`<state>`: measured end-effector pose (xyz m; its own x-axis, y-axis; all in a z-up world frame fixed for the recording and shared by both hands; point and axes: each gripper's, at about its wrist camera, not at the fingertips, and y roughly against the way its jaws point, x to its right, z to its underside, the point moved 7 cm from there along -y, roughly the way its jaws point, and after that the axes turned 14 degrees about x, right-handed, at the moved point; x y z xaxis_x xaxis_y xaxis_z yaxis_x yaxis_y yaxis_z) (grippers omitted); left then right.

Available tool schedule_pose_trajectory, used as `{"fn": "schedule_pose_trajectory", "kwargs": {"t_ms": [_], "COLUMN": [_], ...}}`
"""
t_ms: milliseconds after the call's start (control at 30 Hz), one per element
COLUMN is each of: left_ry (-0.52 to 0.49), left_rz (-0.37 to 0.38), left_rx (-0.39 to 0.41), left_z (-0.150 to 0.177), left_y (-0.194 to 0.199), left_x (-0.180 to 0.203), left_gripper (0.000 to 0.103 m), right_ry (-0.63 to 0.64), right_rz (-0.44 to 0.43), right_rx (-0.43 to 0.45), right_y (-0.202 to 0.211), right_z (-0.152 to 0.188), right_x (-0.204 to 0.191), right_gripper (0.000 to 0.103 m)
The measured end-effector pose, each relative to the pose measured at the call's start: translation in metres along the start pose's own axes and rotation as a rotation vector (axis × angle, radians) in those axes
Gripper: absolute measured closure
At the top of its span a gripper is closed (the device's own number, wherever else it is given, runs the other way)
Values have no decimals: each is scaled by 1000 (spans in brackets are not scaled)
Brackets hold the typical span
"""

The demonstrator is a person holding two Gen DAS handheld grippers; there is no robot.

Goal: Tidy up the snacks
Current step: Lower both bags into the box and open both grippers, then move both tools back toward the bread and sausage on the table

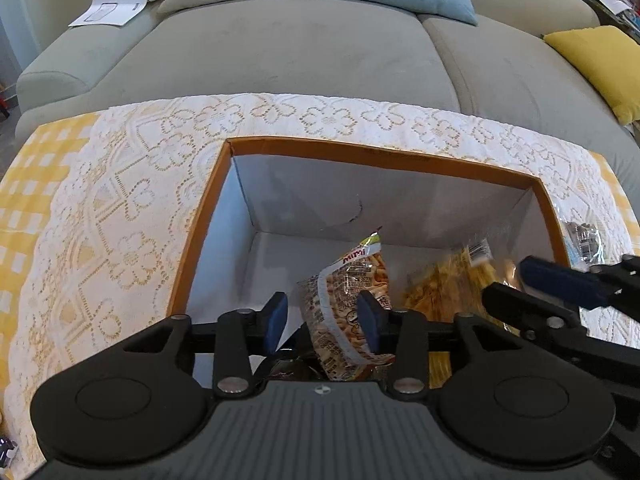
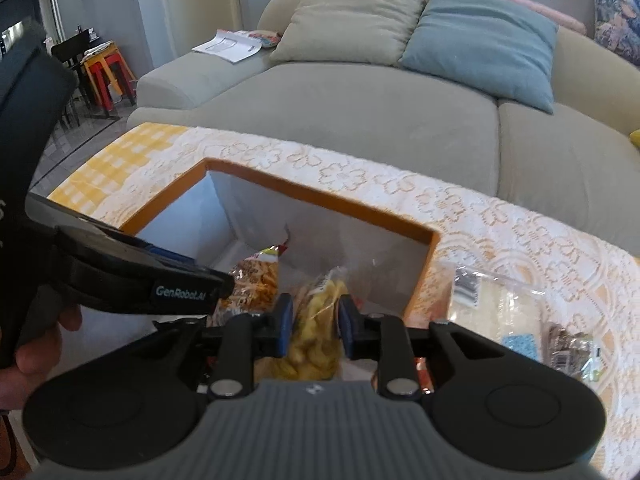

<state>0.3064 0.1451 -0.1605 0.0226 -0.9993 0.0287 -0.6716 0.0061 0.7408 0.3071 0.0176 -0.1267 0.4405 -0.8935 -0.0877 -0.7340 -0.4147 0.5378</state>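
An orange-rimmed cardboard box (image 1: 384, 152) with white inside walls stands on the lace-covered table; it also shows in the right wrist view (image 2: 320, 196). My left gripper (image 1: 322, 322) hangs over the box with its jaws apart around a printed bag of stick snacks (image 1: 352, 300), the right pad touching it. My right gripper (image 2: 314, 320) is shut on a clear bag of yellow chips (image 2: 316, 332) and holds it over the box's right part. The right gripper also shows in the left wrist view (image 1: 532, 280). The stick snack bag shows beside it in the right wrist view (image 2: 256, 280).
More clear snack packets (image 2: 504, 308) lie on the lace cloth (image 2: 500, 232) right of the box. A grey-green sofa (image 1: 300, 52) with cushions stands just behind the table. A booklet (image 1: 112, 8) lies on the sofa arm. Chairs and stools (image 2: 104, 72) stand far left.
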Motion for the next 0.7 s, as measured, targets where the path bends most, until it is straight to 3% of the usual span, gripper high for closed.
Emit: {"fn": "schedule_pose_trajectory", "kwargs": {"t_ms": [67, 500, 700], "left_ry": [13, 22, 8], "left_rz": [6, 12, 33], "left_rx": [2, 48, 111], "left_z": [0, 3, 6], "left_y": [3, 51, 91], "left_x": [-2, 7, 25], "left_gripper": [54, 54, 54], "right_ry": [7, 4, -6], "right_rz": [3, -30, -40], "right_rx": [15, 71, 129], "right_y": [4, 45, 78], "right_z": [-3, -6, -10], "right_x": [1, -4, -1], "right_gripper": [72, 70, 61]}}
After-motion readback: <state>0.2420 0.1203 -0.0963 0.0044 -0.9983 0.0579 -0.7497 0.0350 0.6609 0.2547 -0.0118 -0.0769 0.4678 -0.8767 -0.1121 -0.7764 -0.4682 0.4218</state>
